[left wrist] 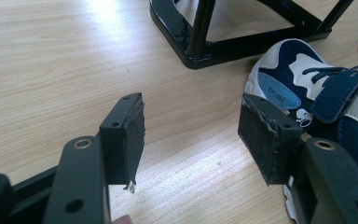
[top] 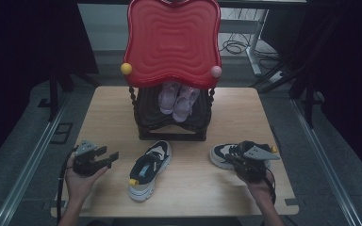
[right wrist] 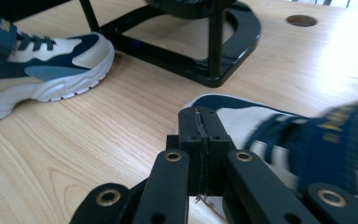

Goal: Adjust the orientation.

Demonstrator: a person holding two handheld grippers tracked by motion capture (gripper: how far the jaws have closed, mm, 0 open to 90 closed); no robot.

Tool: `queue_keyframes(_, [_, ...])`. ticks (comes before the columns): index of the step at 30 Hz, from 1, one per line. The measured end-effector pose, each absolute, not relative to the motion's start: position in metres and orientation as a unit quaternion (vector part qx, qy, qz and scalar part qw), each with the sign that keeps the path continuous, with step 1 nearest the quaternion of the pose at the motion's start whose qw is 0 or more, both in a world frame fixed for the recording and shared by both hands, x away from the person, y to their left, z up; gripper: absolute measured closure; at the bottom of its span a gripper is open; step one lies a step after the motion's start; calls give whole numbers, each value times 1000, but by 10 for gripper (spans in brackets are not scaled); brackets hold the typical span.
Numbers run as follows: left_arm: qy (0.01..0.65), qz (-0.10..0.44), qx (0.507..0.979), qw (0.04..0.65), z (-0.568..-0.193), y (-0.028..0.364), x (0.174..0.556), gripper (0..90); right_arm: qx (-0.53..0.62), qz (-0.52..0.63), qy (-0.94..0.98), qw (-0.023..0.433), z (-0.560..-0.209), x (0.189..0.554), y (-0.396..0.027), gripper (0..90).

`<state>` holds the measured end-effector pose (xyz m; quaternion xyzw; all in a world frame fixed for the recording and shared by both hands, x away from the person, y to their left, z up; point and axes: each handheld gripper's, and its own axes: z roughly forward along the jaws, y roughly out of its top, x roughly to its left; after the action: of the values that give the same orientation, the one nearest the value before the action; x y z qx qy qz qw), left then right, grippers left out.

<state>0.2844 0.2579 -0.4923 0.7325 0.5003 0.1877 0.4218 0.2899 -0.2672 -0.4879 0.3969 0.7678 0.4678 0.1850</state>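
Two navy-and-white sneakers lie on the wooden table (top: 108,108). One sneaker (top: 148,169) lies at the front centre, and its navy collar (left wrist: 307,88) sits just right of my left gripper's jaws. My left gripper (top: 109,158) (left wrist: 198,140) is open over bare wood, left of that shoe. The other sneaker (top: 220,154) (right wrist: 256,123) lies at the front right. My right gripper (top: 238,159) (right wrist: 200,128) is over it, shut pad against pad, and I see nothing between the pads. That shoe's strap is blurred at the right of the right gripper view.
A black shoe rack (top: 172,134) (left wrist: 242,44) (right wrist: 214,60) stands mid-table with a pair of pink shoes (top: 178,100) on its shelf, under a red wavy top (top: 172,40). The front centre sneaker (right wrist: 42,65) is at the upper left in the right gripper view. A round hole (right wrist: 300,20) is in the tabletop.
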Motion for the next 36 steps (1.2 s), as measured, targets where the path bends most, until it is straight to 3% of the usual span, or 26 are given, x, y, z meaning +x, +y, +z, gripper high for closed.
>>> queue_keyframes(21, [498, 176, 742, 413, -499, 250, 289, 417, 448, 491, 711, 230, -446, 274, -363, 882])
queue_keyframes(30, [498, 180, 740, 415, -497, 252, 289, 418, 482, 455, 709, 241, -447, 307, -401, 883])
queue_keyframes(36, [498, 179, 742, 412, -498, 253, 289, 418, 484, 439, 725, 219, -463, 339, -410, 883])
